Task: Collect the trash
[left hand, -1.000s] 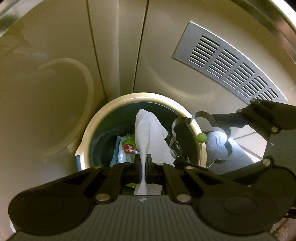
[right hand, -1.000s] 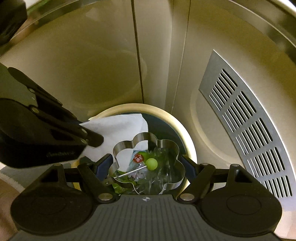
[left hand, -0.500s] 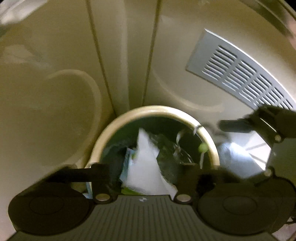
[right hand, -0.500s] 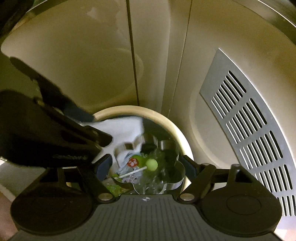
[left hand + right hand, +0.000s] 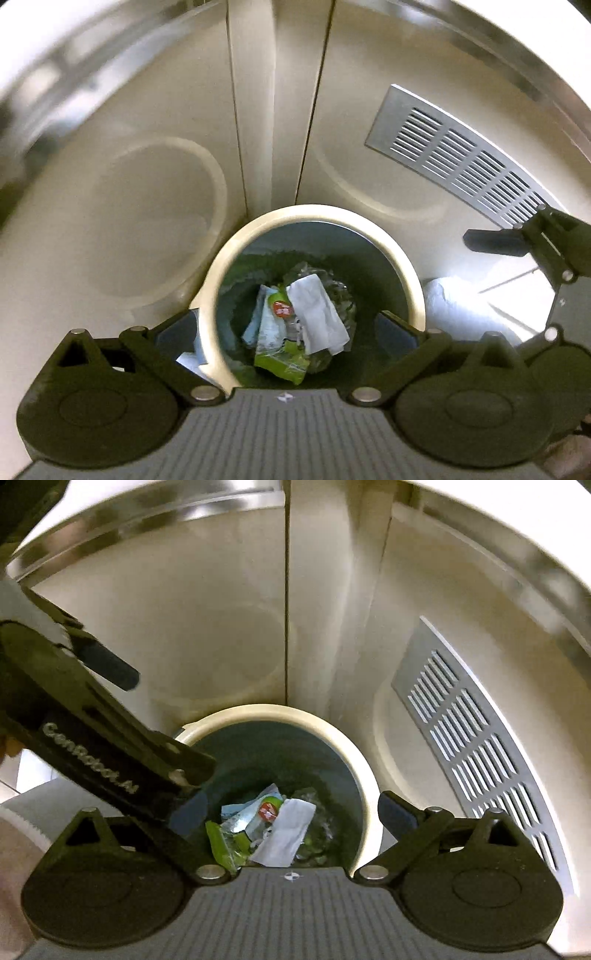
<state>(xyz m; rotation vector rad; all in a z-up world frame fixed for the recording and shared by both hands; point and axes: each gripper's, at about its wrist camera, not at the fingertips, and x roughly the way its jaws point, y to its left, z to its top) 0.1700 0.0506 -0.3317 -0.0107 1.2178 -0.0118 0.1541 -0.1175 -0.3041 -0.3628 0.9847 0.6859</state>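
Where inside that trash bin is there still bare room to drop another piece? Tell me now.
The bare room inside the bin is the dark ring between its cream rim and the middle heap, widest on the far side. The bottom middle is crowded: white tissue, green wrapper, clear plastic. The left claw is opening, with nothing between its fingers.

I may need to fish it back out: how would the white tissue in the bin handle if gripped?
The white tissue looks creased and draped over other trash, so probably floppy and very light. It likely tears easily and may drag the clear wrapper beside it.
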